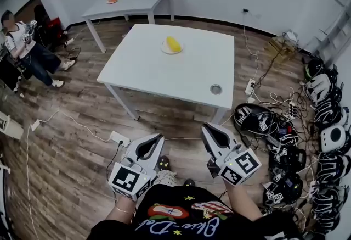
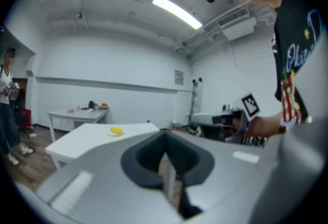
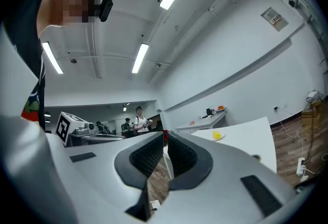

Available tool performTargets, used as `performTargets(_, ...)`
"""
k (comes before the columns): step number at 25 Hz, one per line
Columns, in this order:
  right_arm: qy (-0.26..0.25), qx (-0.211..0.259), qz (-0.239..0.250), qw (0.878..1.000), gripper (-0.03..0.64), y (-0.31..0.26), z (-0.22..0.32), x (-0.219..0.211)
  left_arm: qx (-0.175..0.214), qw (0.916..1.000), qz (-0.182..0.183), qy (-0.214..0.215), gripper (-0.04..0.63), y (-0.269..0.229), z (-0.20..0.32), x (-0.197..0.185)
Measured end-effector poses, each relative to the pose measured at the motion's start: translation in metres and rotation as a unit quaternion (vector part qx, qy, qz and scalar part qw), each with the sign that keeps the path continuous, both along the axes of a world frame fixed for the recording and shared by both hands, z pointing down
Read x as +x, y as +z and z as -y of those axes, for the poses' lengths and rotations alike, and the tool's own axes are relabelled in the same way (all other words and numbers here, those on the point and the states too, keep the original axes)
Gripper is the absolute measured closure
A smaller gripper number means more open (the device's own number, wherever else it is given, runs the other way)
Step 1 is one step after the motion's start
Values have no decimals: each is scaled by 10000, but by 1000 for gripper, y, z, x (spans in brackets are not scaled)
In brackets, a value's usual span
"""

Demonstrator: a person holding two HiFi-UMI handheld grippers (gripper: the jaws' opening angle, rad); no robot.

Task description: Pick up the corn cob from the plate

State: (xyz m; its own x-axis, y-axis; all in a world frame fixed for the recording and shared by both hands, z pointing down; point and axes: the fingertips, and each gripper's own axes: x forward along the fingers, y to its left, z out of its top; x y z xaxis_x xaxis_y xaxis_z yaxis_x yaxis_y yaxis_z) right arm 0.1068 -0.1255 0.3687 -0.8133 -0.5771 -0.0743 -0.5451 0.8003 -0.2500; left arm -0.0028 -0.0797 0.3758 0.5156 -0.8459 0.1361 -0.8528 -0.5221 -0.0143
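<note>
1. The corn cob (image 1: 173,43) lies on its plate (image 1: 164,50), close to the far edge of the white table (image 1: 159,77) and about midway along that edge. Nothing is touching it, so the pick-up has not begun.

2. The left hand-held gripper (image 1: 158,138) is held low, close to the person's body, on the near side of the table and well apart from it. In its own view the jaws stand together with nothing between them, and the corn cob (image 2: 117,130) shows small and far beyond them.

3. The right hand-held gripper (image 1: 207,128) sits beside the left one, equally far from the plate. Its jaws are pressed together and empty, and its view also shows the cob (image 3: 217,135) far off on the table.

4. Done so far, as I judge it: nothing beyond facing the table with both tools in hand.

5. Left to do, as I judge it:
   - get over the wooden floor (image 1: 71,123) to the table
   - reach one gripper across to the far edge
   - spread its jaws
   - close them on the cob
   - lift the cob off the plate

6. A small round metal dish (image 1: 216,89) near the table's near right corner lies off the straight line to the plate and should not interfere.
</note>
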Motion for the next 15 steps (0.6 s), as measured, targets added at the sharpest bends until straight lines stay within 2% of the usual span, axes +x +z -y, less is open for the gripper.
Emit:
performTargets(4, 20, -202, -142, 9997, 603, 14, 60, -21, 33, 9999, -163, 29, 600, 7, 71, -20)
performTargets(10, 118, -102, -399, 9991, 603, 19, 182, -72, 218, 9979, -495, 353, 600, 13, 218, -55)
performTargets(15, 396, -139, -346, 9985, 603, 9, 302, -132, 292, 9956, -402, 790, 600, 6, 344, -97)
